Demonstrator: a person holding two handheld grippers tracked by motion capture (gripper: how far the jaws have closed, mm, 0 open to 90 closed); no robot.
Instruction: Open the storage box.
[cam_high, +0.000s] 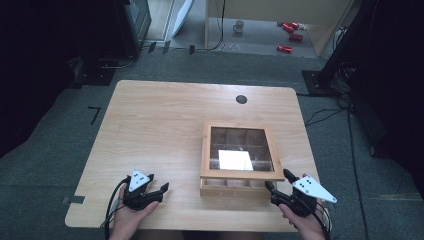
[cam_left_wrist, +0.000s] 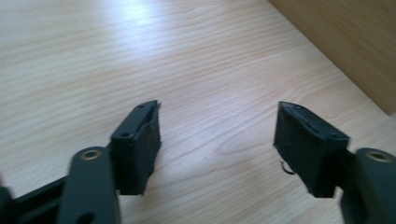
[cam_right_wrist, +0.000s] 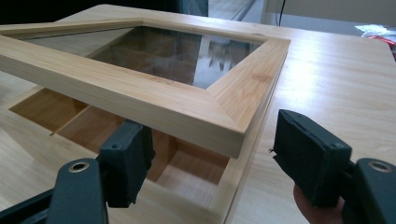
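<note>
Box (cam_high: 239, 187) sits mid-table (cam_high: 160, 120), near front edge. Glass lid (cam_right_wrist: 140, 100) partly raised, front corner over right gripper (cam_right_wrist: 212, 161) lower jaw, jaws spread, not pinching. Left gripper (cam_left_wrist: 217, 140) spread, empty, beside box. Compartments look empty; lid not yet fully open.

Light wooden table (cam_high: 165, 125) with rounded corners and a black round grommet (cam_high: 241, 99) near the far edge. Grey carpet floor (cam_high: 60, 145) all round, crossed by black cables (cam_high: 325, 116). Beyond, a mug (cam_high: 239, 26) and red cans (cam_high: 290, 35) on pale flooring. Dark at both sides.
</note>
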